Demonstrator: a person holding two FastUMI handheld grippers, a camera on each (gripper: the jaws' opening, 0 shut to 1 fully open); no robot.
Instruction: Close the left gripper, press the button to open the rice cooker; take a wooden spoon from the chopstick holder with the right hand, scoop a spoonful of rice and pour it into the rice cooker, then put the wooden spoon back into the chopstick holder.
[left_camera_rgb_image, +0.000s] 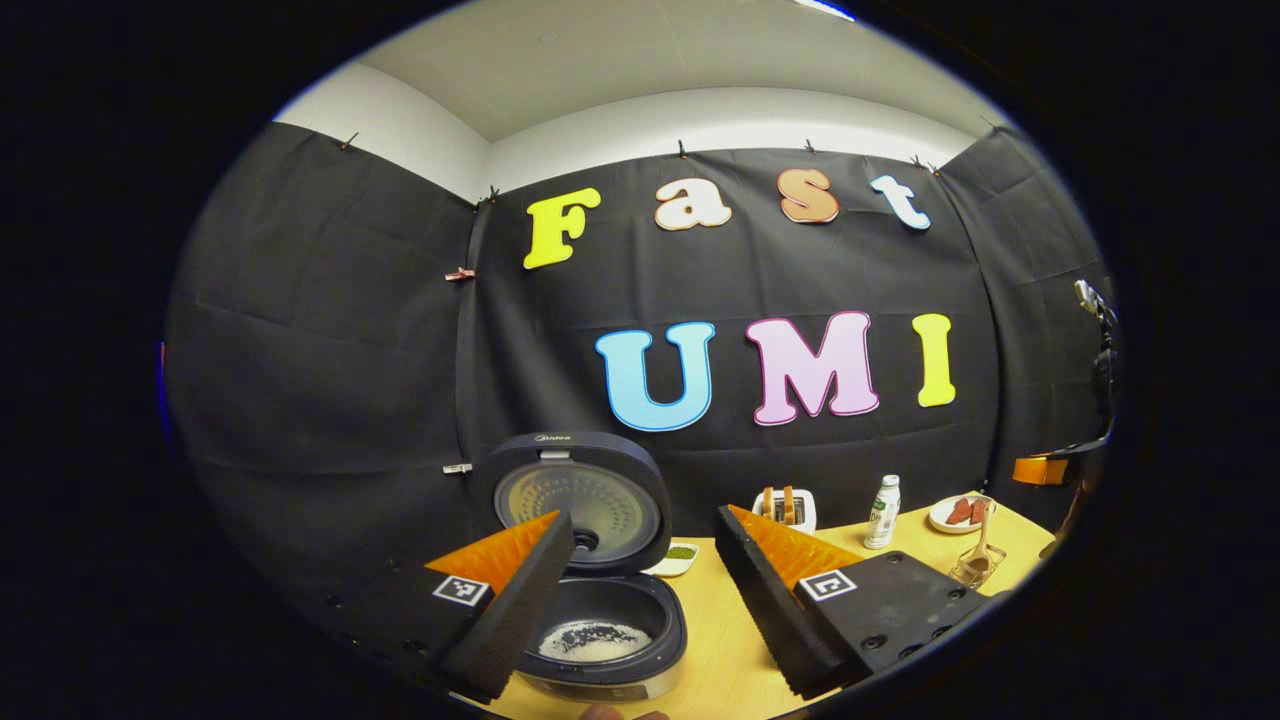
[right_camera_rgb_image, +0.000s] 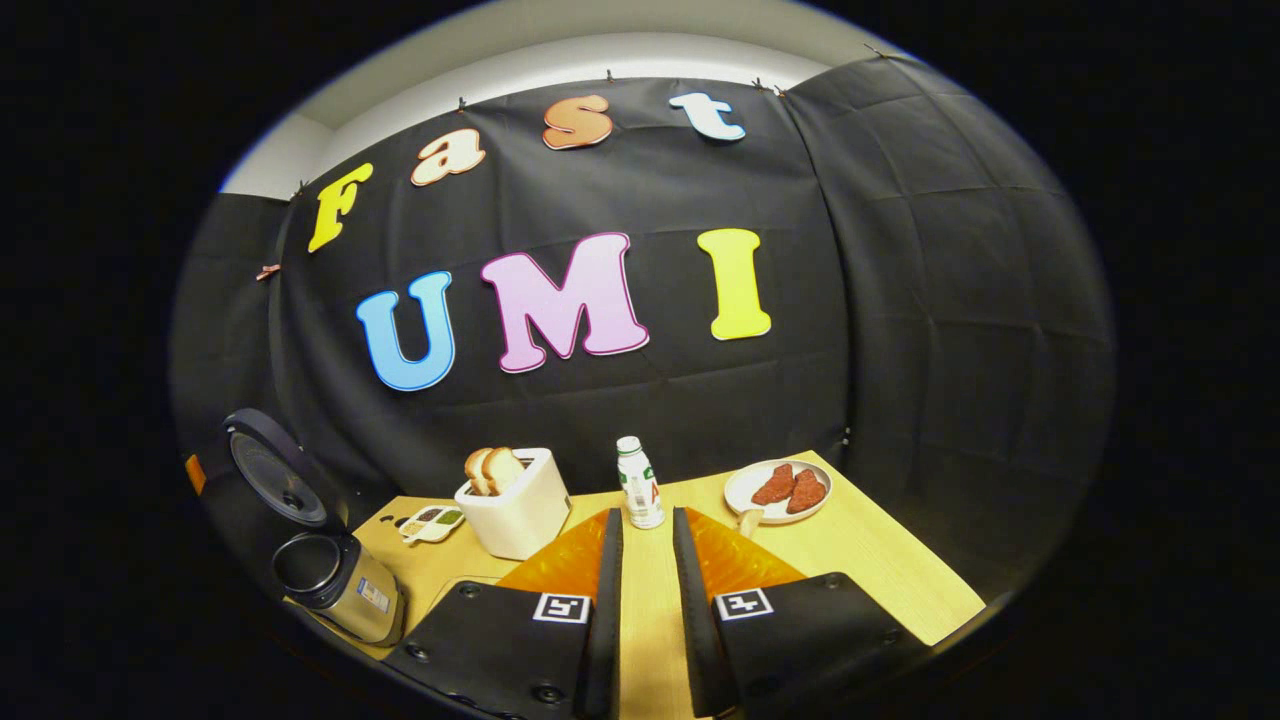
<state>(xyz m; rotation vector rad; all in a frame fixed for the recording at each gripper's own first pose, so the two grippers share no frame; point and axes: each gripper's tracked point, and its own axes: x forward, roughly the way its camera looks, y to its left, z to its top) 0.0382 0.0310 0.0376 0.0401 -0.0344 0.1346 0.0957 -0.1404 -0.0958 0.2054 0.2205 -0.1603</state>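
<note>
The rice cooker (left_camera_rgb_image: 610, 670) stands with its lid (left_camera_rgb_image: 580, 500) raised, and white rice (left_camera_rgb_image: 595, 640) lies in its pot. My left gripper (left_camera_rgb_image: 645, 520) hangs open just above and in front of the cooker, holding nothing. A wooden spoon (left_camera_rgb_image: 982, 545) stands in the clear chopstick holder (left_camera_rgb_image: 975, 572) at the table's right. In the right gripper view, the open cooker (right_camera_rgb_image: 335, 585) is at the far left. My right gripper (right_camera_rgb_image: 646, 518) hovers over the table in front of the bottle; its fingers stand a narrow gap apart with nothing between them.
A white toaster (right_camera_rgb_image: 515, 510) with bread, a small bottle (right_camera_rgb_image: 638, 485) and a plate of meat (right_camera_rgb_image: 778, 490) line the back of the wooden table (right_camera_rgb_image: 860, 570). A small divided dish (right_camera_rgb_image: 432, 522) lies between cooker and toaster. The table's right edge is close to the plate.
</note>
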